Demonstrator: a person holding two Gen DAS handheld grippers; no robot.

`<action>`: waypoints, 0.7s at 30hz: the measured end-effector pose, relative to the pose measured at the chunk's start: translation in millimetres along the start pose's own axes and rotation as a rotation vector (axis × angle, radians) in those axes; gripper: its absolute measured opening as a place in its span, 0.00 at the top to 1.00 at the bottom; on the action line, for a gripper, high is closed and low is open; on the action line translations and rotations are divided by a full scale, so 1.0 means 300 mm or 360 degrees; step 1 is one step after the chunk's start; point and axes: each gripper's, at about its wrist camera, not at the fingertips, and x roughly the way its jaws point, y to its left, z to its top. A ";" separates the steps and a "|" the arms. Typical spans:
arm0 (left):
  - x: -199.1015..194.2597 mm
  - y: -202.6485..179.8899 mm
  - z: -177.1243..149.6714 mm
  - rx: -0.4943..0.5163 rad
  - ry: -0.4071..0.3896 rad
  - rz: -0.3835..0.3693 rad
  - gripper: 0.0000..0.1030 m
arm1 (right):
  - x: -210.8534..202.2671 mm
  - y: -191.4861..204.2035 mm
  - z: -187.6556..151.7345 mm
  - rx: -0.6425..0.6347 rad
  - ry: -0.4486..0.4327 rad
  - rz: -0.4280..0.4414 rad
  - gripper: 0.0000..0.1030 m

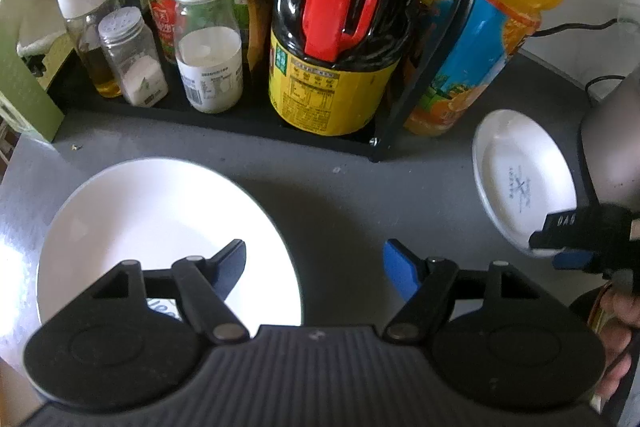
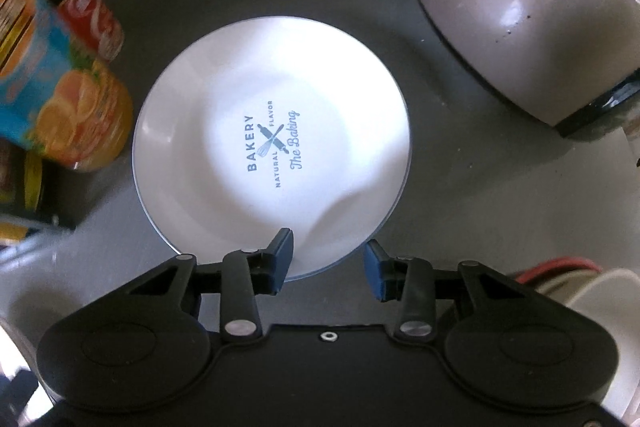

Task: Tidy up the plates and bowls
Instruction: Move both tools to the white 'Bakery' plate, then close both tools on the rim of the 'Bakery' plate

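A large white plate [image 1: 160,227] lies on the grey counter at the lower left of the left wrist view. My left gripper [image 1: 316,267] hangs open above it, with its left finger over the plate and its blue-padded right finger over bare counter. A smaller white plate [image 2: 272,131] printed "BAKERY" lies flat on the counter; it also shows as the small plate [image 1: 516,179] at the right of the left wrist view. My right gripper [image 2: 328,261] points down at its near rim, which lies in the gap between the two blue pads. The pads do not press on it. The same right gripper [image 1: 548,251] shows at that plate's edge.
A black rack [image 1: 376,147] behind the plates holds a soy sauce bottle [image 1: 336,67], spice jars and other bottles. An orange drink bottle [image 1: 492,27] and a red cola can [image 2: 96,23] stand beside the small plate. A pale rounded pot [image 2: 532,11] sits to its right, with cables behind.
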 end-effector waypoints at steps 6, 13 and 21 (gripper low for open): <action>0.003 -0.017 0.009 0.0025 -0.0005 -0.0035 0.28 | -0.037 0.046 -0.068 -0.0161 -0.0011 -0.0015 0.63; 0.011 -0.047 0.012 0.0068 -0.0007 -0.0065 0.28 | -0.079 0.103 -0.131 -0.0449 -0.0099 -0.0022 0.66; 0.039 -0.069 0.025 0.0102 0.0007 -0.0064 0.28 | -0.112 0.115 -0.129 -0.0462 -0.0049 0.0177 0.89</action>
